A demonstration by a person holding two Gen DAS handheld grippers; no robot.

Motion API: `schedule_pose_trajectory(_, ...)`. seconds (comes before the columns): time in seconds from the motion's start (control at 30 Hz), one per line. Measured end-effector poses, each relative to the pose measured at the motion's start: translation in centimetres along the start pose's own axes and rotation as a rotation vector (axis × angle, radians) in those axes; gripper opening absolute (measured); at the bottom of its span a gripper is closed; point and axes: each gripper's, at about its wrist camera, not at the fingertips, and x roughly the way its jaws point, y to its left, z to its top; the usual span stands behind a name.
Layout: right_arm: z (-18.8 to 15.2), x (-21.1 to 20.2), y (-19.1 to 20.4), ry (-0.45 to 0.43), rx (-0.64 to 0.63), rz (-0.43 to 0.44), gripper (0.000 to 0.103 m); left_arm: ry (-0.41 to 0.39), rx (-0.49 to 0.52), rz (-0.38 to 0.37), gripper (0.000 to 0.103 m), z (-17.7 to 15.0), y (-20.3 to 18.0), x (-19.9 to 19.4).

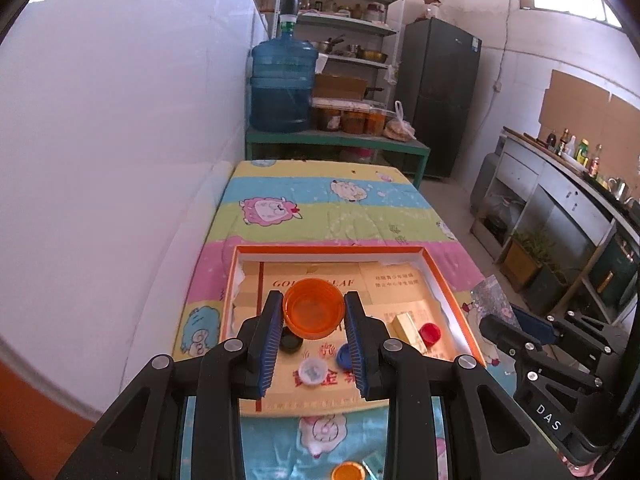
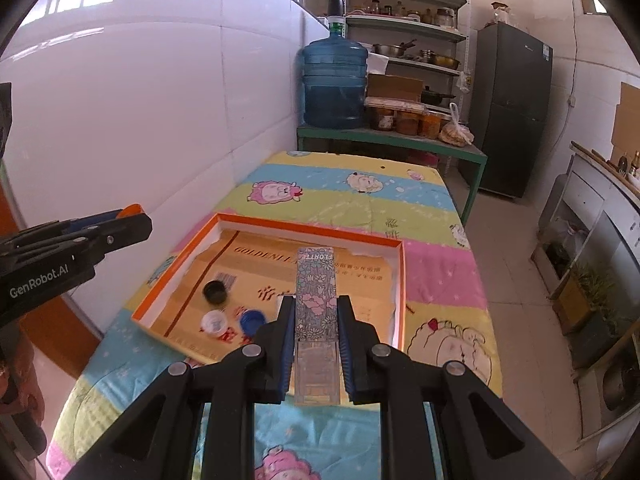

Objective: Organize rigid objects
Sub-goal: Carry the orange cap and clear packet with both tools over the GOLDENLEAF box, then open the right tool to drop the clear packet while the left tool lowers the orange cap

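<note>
My left gripper (image 1: 314,308) is shut on an orange plastic cap (image 1: 314,312), held above the orange-rimmed shallow box (image 1: 332,249). Inside the box lie a black cap (image 1: 291,343), a white cap (image 1: 312,372), a blue cap (image 1: 344,356), a red cap (image 1: 430,333) and a gold block (image 1: 410,330). My right gripper (image 2: 316,312) is shut on a long flowered box (image 2: 316,300), over the near right part of the orange-rimmed box (image 2: 312,226). The black cap (image 2: 215,292), white cap (image 2: 214,323) and blue cap (image 2: 252,322) show there too. The left gripper (image 2: 132,220) appears at the left edge.
The box rests on a table with a striped cartoon-sheep cloth (image 1: 320,200). Another orange cap (image 1: 349,472) lies on the cloth near me. A white tiled wall (image 1: 120,160) runs along the left. Beyond the table stand a blue water jug (image 1: 282,88), shelves and a dark fridge (image 1: 440,96).
</note>
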Motion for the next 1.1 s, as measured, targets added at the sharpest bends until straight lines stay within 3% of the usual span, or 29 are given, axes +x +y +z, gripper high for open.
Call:
schedule_pose_trajectory(0.43,1.5,3.8,-1.4,0.026,0.018,0.004,0.020,0.031,-0.024,0.011,0.031,1.3,-0.4,5.7)
schedule_pose_trajectory(1.1,0.3,10.0,-3.4,0.110,0.057,0.031,0.020,0.156,-0.024,-0.009,0.031,-1.9,-1.1,12.9)
